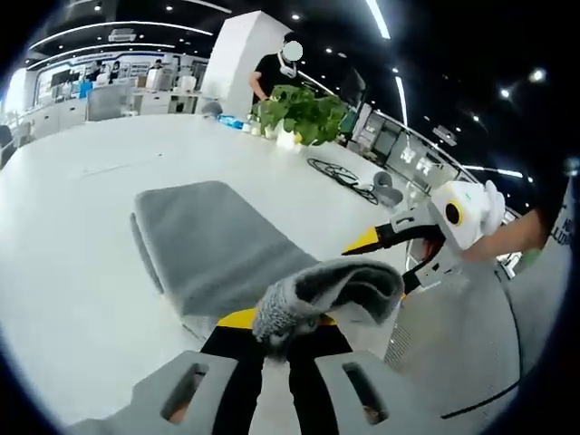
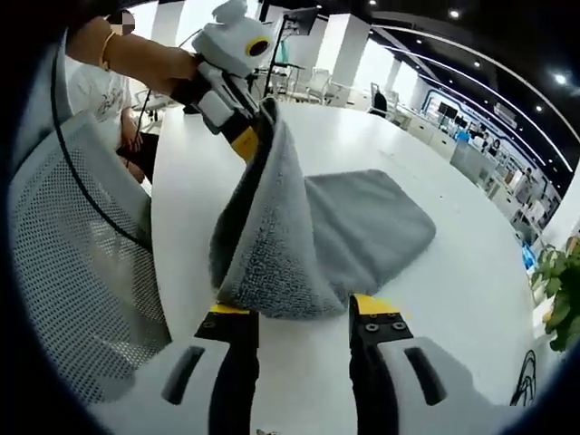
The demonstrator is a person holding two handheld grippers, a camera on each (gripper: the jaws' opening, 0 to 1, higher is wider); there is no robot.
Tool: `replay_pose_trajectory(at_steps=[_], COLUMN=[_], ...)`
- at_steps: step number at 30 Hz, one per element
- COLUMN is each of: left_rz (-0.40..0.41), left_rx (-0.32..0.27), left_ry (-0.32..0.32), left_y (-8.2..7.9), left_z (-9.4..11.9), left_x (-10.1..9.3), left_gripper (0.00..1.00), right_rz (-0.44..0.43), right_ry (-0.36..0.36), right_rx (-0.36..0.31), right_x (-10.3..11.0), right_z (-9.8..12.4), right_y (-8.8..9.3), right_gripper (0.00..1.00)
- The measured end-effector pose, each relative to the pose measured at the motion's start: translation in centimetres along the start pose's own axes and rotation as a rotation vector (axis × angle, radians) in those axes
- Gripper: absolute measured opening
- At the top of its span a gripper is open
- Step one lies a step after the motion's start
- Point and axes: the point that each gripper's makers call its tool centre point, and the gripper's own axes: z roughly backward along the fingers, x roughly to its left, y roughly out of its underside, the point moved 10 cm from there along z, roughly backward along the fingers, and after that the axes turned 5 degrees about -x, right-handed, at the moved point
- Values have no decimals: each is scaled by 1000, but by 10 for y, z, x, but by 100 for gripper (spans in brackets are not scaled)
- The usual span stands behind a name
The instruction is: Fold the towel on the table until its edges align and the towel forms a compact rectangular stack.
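Nearest, in the left gripper view: left gripper (image 1: 276, 337) clenched on a bunched corner of the grey towel (image 1: 213, 245). In the right gripper view: right gripper (image 2: 294, 313) with jaws parted, lifted towel edge drooping between the tips, grip uncertain. Beyond: rest of the towel lying flat on the white surface (image 1: 72, 272), long axis running away from both grippers. Likely next: carrying the raised near edge forward over the far edge.
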Motion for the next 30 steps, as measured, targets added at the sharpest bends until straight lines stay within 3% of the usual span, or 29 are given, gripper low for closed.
replay_pose_trajectory(at_steps=[1,3,5,7,12,18,24,26,27,30], left_rz=[-15,-58,-121,-174,-206,-280,-206,-199,-202,-207], left_rx=[1,16,29,42,56,95,87,85,88,87], left_ry=[0,2,11,14,11,39,62,62,60,59], left_y=[0,2,0,6,9,18,39,40,41,41], left_z=[1,1,4,4,14,35,53,58,62,69], left_x=[0,1,-5,1,-10,-42,-57,-64,-67,-72], left_gripper=[8,8,8,8,9,9,9,9,9,10], right_rz=[-23,-56,-77,-104,-190,-240,-320,-316,-369,-403], right_ry=[-12,-1,1,-7,-26,-61,-77,-81,-94,-105], right_rx=[-8,3,-9,-19,-36,-34,-51,-56,-72,-94], right_x=[1,-2,-4,-5,-1,12,25,33,36,39], right_z=[2,4,7,11,21,44,58,65,64,70], right_y=[-2,0,0,-1,-2,-6,-4,-9,-6,-6], right_gripper=[15,10,8,7,6,6,5,5,5,5])
